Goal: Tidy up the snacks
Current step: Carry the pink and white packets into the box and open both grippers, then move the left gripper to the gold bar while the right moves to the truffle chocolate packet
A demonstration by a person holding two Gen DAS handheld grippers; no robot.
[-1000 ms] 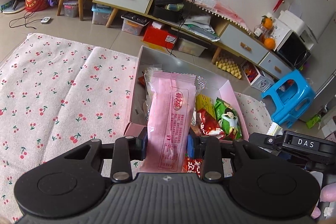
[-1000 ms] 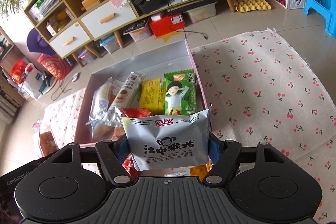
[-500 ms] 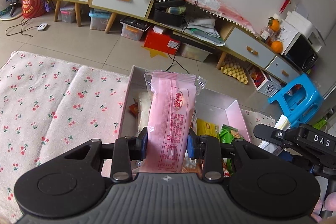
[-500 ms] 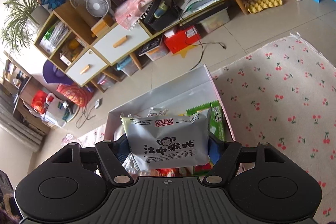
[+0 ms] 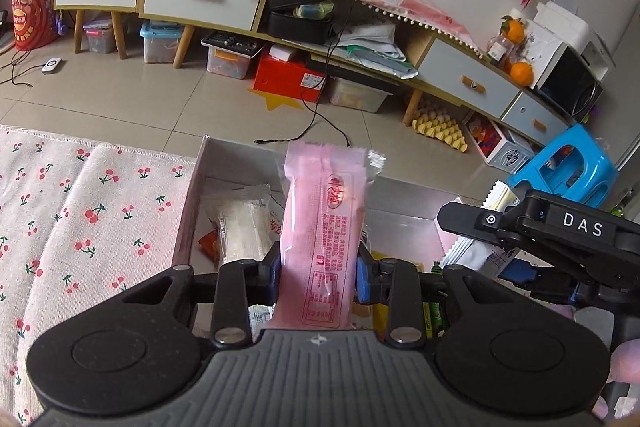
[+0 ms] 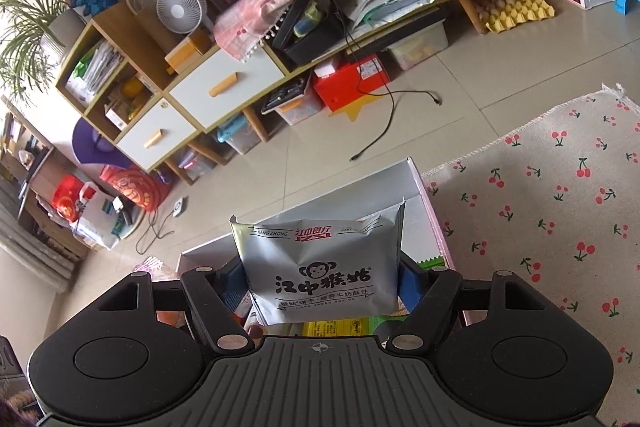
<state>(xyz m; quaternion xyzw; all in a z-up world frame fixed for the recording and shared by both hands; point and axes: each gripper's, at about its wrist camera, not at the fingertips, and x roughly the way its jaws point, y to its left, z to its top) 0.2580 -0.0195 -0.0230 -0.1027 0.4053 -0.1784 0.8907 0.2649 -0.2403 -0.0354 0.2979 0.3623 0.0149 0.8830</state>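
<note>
Pink wrapping fills the left gripper (image 5: 318, 273), whose blue pads are clamped on the lower part of a long pink snack pack (image 5: 324, 227) held upright and standing well above the fingers. Directly beyond and below that gripper lies an open grey box (image 5: 192, 195) with pink outer walls, holding a pale clear-wrapped snack (image 5: 244, 223) just left of the pink pack and other packets partly hidden under the gripper. To its left spreads a cherry-print cloth (image 5: 100, 211) on which the box rests. To its right the right gripper (image 5: 516, 227) comes into the left wrist view, black and marked DAS, with a silver packet edge showing between its fingers.

From the right wrist, the right gripper (image 6: 320, 279) is clamped across the width of a silver monkey-logo snack bag (image 6: 320, 267), held upright, its jaws standing wide on the bag. The box's far wall (image 6: 360, 191) rises just beyond the bag, yellow and green packets show beneath it, and the cherry-print cloth runs to the right. Farther out are tiled floor (image 6: 460, 75), a low wooden cabinet (image 6: 224, 83) and a blue stool (image 5: 568, 167).
</note>
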